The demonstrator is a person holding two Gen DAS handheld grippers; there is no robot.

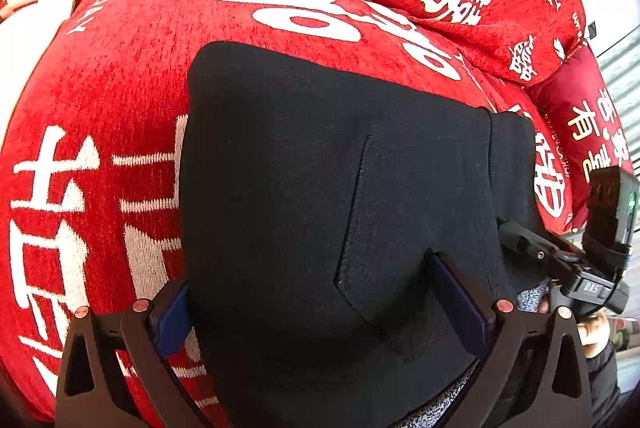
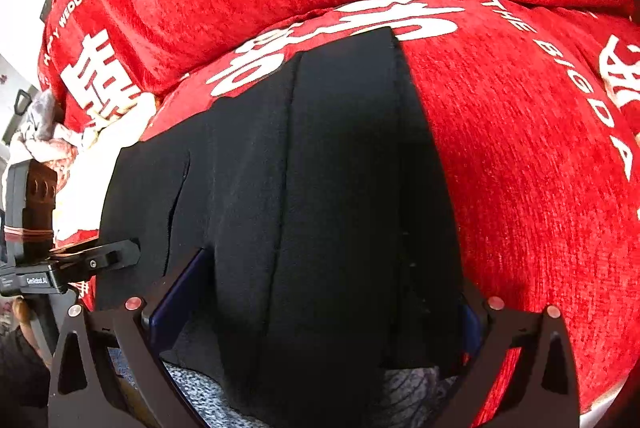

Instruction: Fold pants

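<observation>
1. Progress, judged: black pants (image 1: 320, 188) lie on a red bed cover (image 1: 100, 88) as a compact, roughly rectangular bundle with layered edges, so they look folded at least once. Likely left: a final fold or just smoothing. Can't tell the exact fold count.
2. Left wrist view, left side: red cover with white lettering, then the pants' straight left edge. A slanted pocket seam shows on the top layer.
3. Left hand-held gripper (image 1: 324, 312): jaws spread wide apart, nothing pinched. The pants' near edge lies between and under the fingers; the left finger sits about at the pants' left edge, the right finger over the pocket area. Contact with the cloth can't be confirmed.
4. Far right of that view: the other gripper's body beside the waistband end.
5. Right wrist view: the same pants (image 2: 312, 188) fill the centre, long seams running away from the camera, red cover to the right.
6. Right hand-held gripper (image 2: 316, 304): jaws also wide apart, not clamped. Both fingers straddle the pants' near edge; grey knit fabric (image 2: 192, 388) shows below the edge, identity unclear.
</observation>
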